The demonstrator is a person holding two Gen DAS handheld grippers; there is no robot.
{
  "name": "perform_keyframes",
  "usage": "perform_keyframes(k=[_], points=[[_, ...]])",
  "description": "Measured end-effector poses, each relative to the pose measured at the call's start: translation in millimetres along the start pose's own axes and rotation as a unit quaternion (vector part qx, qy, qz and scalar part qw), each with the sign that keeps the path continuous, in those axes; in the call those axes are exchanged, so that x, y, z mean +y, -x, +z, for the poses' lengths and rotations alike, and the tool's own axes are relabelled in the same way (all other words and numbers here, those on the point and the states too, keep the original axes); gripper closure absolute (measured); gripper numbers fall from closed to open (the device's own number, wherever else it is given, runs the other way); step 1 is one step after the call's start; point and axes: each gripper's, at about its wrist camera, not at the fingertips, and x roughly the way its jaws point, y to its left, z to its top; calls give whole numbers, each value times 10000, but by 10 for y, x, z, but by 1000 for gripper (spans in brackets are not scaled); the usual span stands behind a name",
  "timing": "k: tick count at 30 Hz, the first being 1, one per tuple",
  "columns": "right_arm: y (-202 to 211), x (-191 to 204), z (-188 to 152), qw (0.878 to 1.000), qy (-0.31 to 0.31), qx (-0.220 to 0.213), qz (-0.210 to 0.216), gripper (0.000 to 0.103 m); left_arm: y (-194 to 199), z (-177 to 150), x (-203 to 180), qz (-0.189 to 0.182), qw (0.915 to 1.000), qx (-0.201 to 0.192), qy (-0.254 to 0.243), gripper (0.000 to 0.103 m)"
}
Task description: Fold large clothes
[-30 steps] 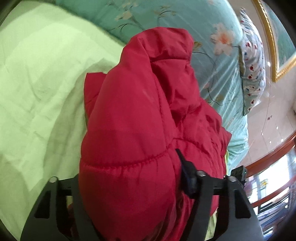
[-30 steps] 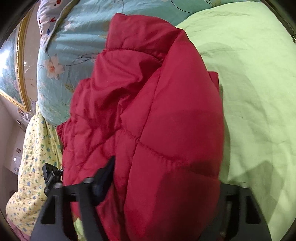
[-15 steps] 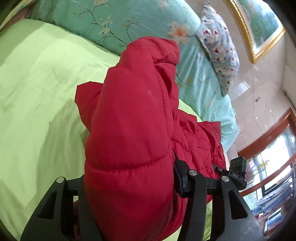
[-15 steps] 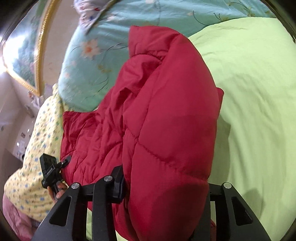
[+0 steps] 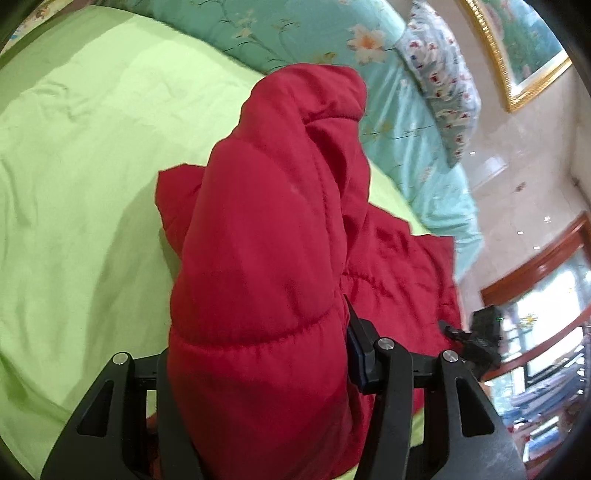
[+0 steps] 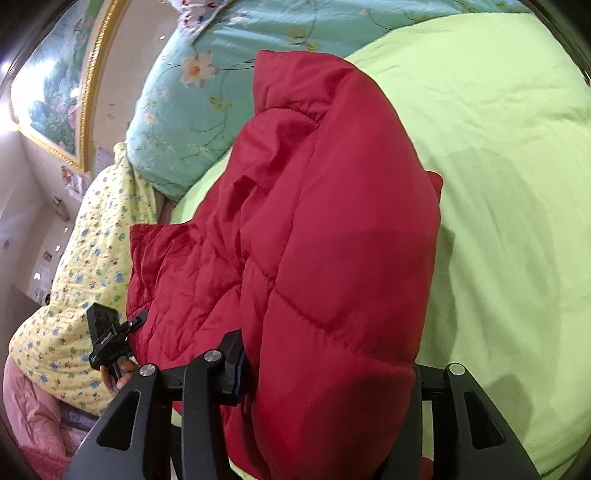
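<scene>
While the green sheet (image 5: 74, 221) fills the frame's left, the left gripper (image 5: 258, 373) and right gripper (image 6: 325, 369) each clamp the red jacket (image 5: 266, 240).

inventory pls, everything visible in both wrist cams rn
puffer jacket: 1, red quilted, on the bed, a thick fold lifted between both grippers, rest spread on the sheet
sheet: 1, light green, covers the bed under the jacket
floral quilt: 1, teal with flowers, bunched along the far side of the bed
pillow: 1, pale with red and blue print, beside the quilt
yellow blanket: 1, yellow with small print, at the bed edge in the right wrist view
pink bedding: 1, pink, below the yellow blanket
framed painting: 1, gold frame, on the wall
left gripper: 1, black, shut on the jacket fold
right gripper: 1, black, shut on the jacket fold
</scene>
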Motion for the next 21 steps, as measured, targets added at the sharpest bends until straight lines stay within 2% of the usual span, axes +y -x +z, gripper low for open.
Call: perform_keyframes(k=[3, 6, 8, 10, 15, 21], points=[[-61, -73, 12, 9999, -64, -31, -153, 45, -123, -8, 85, 258, 9996, 31, 70, 48], [-98, -135, 5, 9997, -64, -62, -240, 39, -174, -48, 124, 442, 9990, -67, 50, 41], [-101, -175, -8, 9996, -102, -90, -244, 36, -187, -74, 113, 599, 9981, -151, 7, 32], [-89, -215, -25, 9995, -115, -145, -261, 29, -165, -100, 61, 817, 9961, -317, -62, 28], [-68, -230, -56, 9983, -89, -321, -476, 20, -23, -155, -69, 1071, 9922, -631, -111, 27], [-59, -193, -66, 9967, 7, -427, -685, 16, 269, -196, -107, 1236, 9877, -958, -37, 27]])
